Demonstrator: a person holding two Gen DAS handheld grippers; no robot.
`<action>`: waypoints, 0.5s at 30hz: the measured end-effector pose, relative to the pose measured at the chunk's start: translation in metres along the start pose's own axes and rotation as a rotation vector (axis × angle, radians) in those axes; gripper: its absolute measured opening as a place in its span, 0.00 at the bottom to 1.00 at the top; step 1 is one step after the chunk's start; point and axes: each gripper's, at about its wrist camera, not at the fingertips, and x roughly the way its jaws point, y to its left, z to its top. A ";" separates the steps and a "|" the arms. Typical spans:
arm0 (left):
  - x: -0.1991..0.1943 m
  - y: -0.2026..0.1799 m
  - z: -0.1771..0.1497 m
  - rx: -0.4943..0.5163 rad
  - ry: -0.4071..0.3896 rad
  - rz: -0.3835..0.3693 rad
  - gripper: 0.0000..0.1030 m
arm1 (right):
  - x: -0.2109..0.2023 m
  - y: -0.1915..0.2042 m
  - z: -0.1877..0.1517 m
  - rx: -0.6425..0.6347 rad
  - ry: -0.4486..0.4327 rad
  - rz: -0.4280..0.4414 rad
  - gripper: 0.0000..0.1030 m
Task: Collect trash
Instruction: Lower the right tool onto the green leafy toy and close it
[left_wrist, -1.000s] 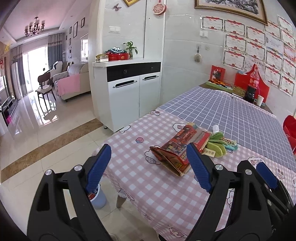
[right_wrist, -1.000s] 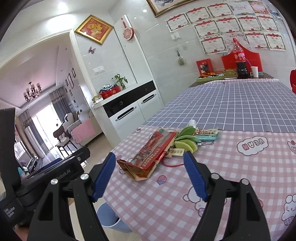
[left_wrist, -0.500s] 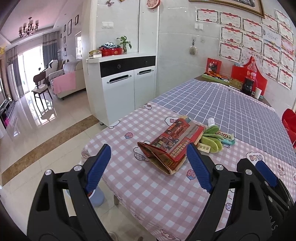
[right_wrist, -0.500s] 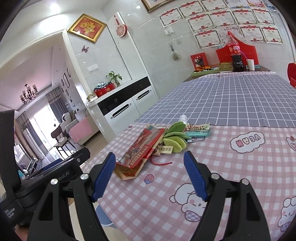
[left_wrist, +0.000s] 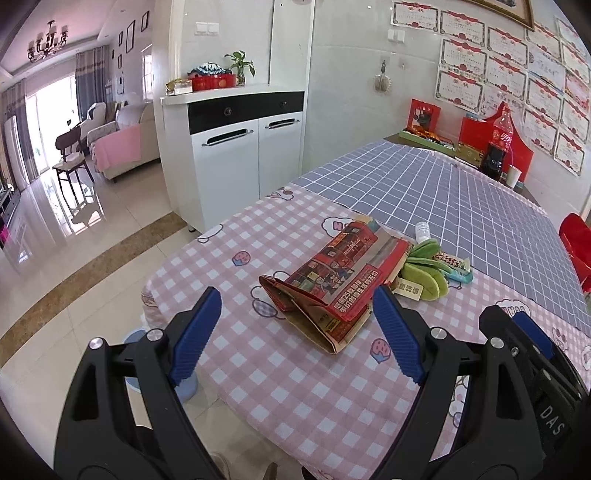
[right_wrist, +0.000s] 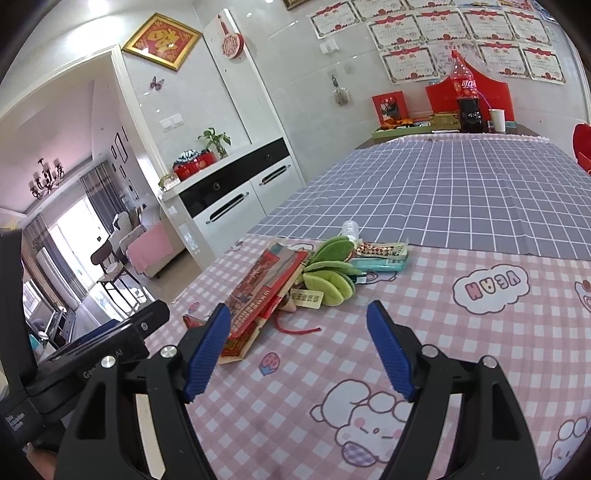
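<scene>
The table with the pink checked cloth (left_wrist: 295, 376) holds all the trash — a folded red paper bag (left_wrist: 332, 284), green plush toy (left_wrist: 424, 273). My left gripper (left_wrist: 295, 332) and right gripper (right_wrist: 299, 343) are both wide apart, empty. Nothing picked up yet — the small blue bin (left_wrist: 184, 387) waits below.

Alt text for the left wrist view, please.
An open left gripper with blue fingers hovers over a pink checked tablecloth, facing a folded red paper bag beside a green plush toy.
</scene>
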 end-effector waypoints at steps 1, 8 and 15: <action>0.002 0.000 0.001 -0.003 0.003 0.000 0.80 | 0.002 -0.001 0.001 -0.004 0.005 -0.006 0.73; 0.014 -0.002 0.004 -0.010 0.024 -0.006 0.81 | 0.013 -0.012 0.007 -0.019 0.028 -0.038 0.73; 0.027 -0.007 0.003 0.015 0.062 -0.049 0.81 | 0.025 -0.024 0.012 -0.015 0.047 -0.072 0.73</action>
